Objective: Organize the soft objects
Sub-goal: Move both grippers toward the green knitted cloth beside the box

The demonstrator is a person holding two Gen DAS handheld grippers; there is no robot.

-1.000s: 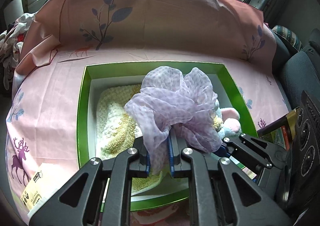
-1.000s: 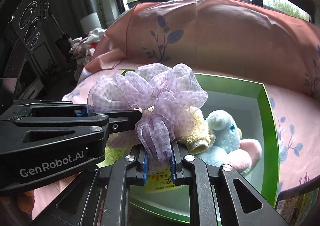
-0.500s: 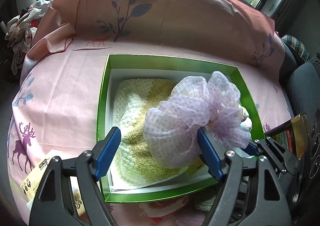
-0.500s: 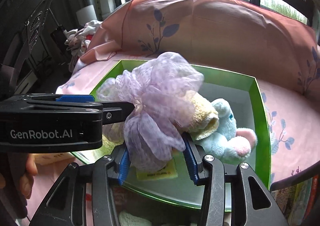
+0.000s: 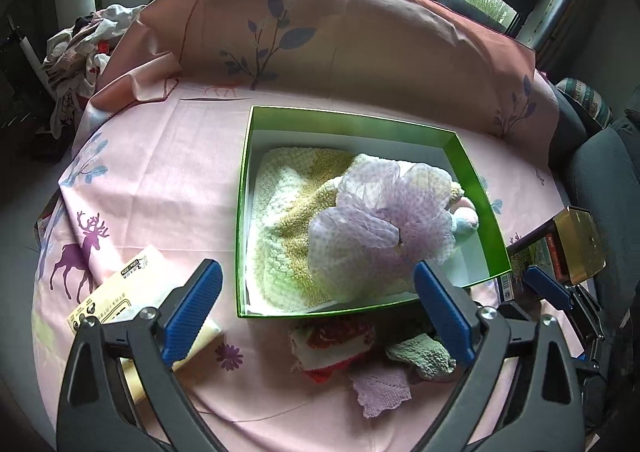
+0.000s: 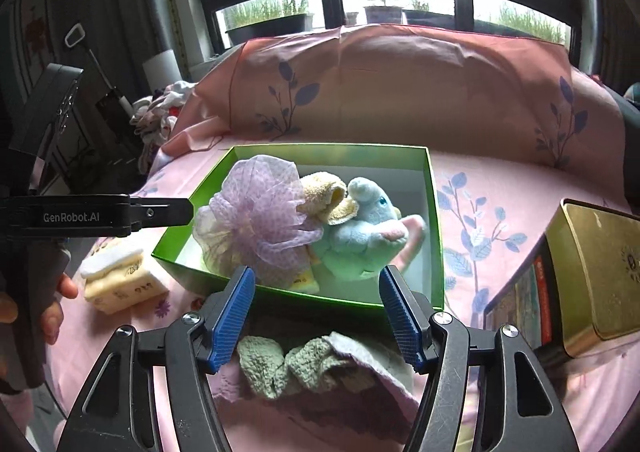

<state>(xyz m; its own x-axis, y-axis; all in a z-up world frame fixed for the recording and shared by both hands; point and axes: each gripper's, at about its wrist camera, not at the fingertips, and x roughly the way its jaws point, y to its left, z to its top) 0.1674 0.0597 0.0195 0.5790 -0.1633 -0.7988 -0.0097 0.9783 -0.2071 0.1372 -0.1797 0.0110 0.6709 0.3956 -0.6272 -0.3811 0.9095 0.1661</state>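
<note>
On the pink deer-print cloth, far left of the left wrist view, lies a yellow-white packet with small black print too small to read. Left gripper: jaws wide apart, blue pads bare, holding nothing, poised over the near rim of the green box. Inside the box: cream-and-yellow fleece on the left, lilac mesh scarf bunched on top of it toward the right, only a pale-blue paw of the plush toy showing. In front of the box: red-and-white knit piece, grey-green cloth, lilac knit square.

Right wrist view adds what the left hides: the plush toy seen whole, pale blue with pink, lying on its side right of the scarf, a rolled yellow towel between them. Left tool's side reads "GenRobot.AI". Right gripper: jaws wide apart, empty, above the grey-green cloth. Gold tin at far right; its lettering is unreadable.

Versus 1.0 s ago: both grippers were pinched on the scarf above the box; now both have released it, and it rests in the box.
</note>
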